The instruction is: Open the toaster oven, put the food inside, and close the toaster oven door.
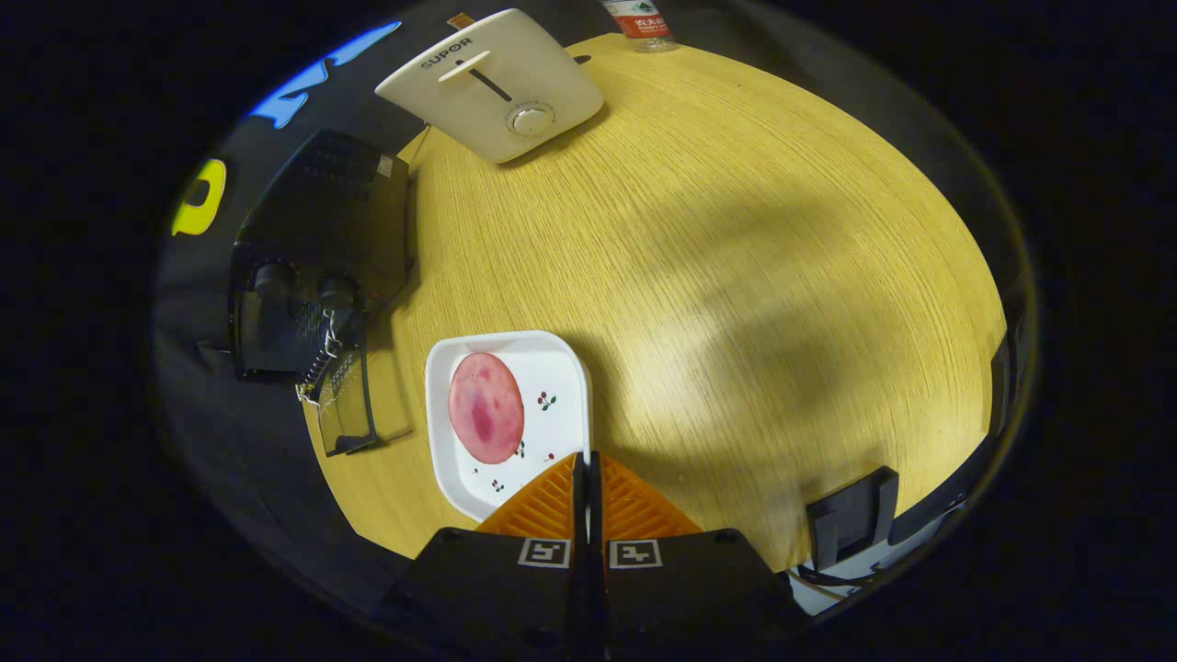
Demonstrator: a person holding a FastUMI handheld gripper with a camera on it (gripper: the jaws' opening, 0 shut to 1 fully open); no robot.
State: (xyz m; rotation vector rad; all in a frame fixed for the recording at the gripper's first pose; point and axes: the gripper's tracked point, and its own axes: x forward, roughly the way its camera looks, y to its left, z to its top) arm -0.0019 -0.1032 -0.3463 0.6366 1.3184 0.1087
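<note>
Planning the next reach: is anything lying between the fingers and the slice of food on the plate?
Nothing visible. The gripper, fingers pressed together and holding nothing, sits over the white plate's near edge; the pink slice lies just ahead, bare plate between. The toaster oven's door is already open.

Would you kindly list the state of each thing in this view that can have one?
Toaster oven: door open, folded down onto the table.
Ham slice: lying flat on the plate, not yet in the oven.
Plate: on the table, just ahead of the fingers.
Gripper: fingers shut together, holding nothing.
White toaster: lying on its side.
Bottle: upright.
</note>
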